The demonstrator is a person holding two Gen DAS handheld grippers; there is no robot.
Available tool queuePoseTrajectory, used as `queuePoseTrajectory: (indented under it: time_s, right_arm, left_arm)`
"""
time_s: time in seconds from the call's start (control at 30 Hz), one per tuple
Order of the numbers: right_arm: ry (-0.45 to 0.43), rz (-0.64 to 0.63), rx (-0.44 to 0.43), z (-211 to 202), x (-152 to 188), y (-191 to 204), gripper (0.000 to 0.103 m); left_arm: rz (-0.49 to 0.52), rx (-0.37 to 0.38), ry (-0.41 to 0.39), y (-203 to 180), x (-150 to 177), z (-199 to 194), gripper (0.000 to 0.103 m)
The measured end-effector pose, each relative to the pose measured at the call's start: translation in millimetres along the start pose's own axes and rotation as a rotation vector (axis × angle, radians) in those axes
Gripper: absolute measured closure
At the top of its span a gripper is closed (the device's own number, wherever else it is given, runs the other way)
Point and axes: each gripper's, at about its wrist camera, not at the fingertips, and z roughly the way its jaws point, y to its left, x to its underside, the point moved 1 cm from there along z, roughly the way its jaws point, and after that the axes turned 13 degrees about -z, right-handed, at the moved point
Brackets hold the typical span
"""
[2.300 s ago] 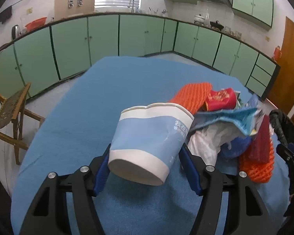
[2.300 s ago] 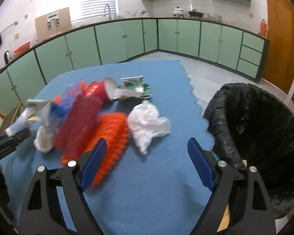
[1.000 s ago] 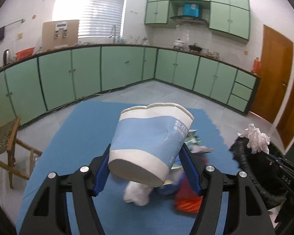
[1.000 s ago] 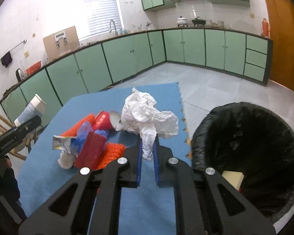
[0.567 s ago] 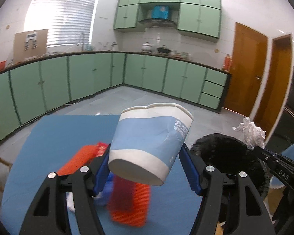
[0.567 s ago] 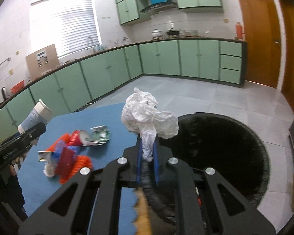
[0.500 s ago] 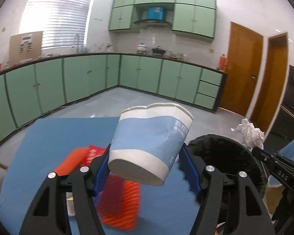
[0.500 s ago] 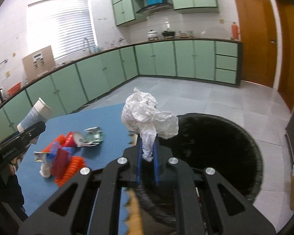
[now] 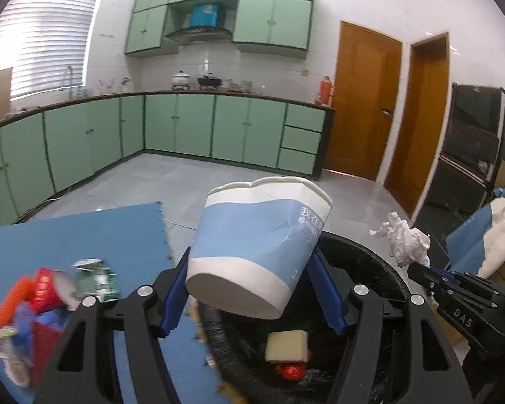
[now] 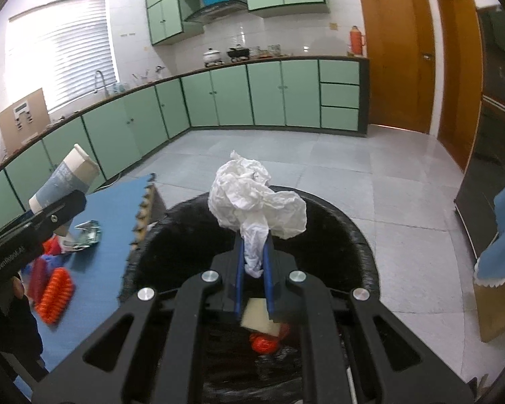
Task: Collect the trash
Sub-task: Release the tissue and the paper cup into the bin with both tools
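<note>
Above a black-lined bin (image 10: 360, 235), a paper cup (image 9: 257, 249) is clamped by the left gripper (image 9: 254, 298), crumpled tissue (image 10: 256, 202) by the right gripper (image 10: 254, 269).

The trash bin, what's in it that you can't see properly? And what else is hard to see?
- Trash bin: in both wrist views the gripper frames cover much of its inside; only a pale block and something red-orange show.
- Table trash pile: blurred in the left wrist view, partly behind the left gripper in the right.
- Paper cup: its inside faces away.
</note>
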Motion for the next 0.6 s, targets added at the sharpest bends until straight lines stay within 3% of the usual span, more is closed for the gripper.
queuePoseTrajectory:
  time_s: [0.2, 0.33, 0.4, 0.47, 0.53, 0.57, 0.6]
  right_arm:
    - [0.032, 0.026, 0.008, 26.3, 15.2, -20.3, 0.094]
    - [0.063, 0.033, 0.004, 43.5, 24.5, -27.0, 0.088]
    - [0.09, 0.027, 0.008, 52.0, 30.6, -29.2, 0.08]
    - [0.1, 0.027, 0.025, 55.3, 33.2, -30.2, 0.061]
    - [0.108, 0.032, 0.033, 55.3, 38.0, -31.0, 0.052]
    - [0.109, 0.033, 0.041, 54.2, 40.3, -31.1, 0.039]
    - [0.11, 0.035, 0.056, 51.9, 43.2, -30.7, 0.035]
  left_arm:
    - [0.019, 0.002, 0.035, -16.9, 9.2, 34.3, 0.037]
    - [0.031, 0.01, 0.077, -25.2, 13.8, 57.0, 0.035]
    - [0.034, 0.016, 0.103, -24.5, 14.7, 64.5, 0.029]
    - [0.035, 0.025, 0.133, -25.3, 16.8, 70.1, 0.019]
    - [0.023, 0.035, 0.144, -22.8, 17.8, 69.4, 0.018]
    - [0.018, 0.037, 0.147, -21.9, 18.1, 69.0, 0.017]
    - [0.01, 0.037, 0.149, -19.1, 18.2, 67.1, 0.017]
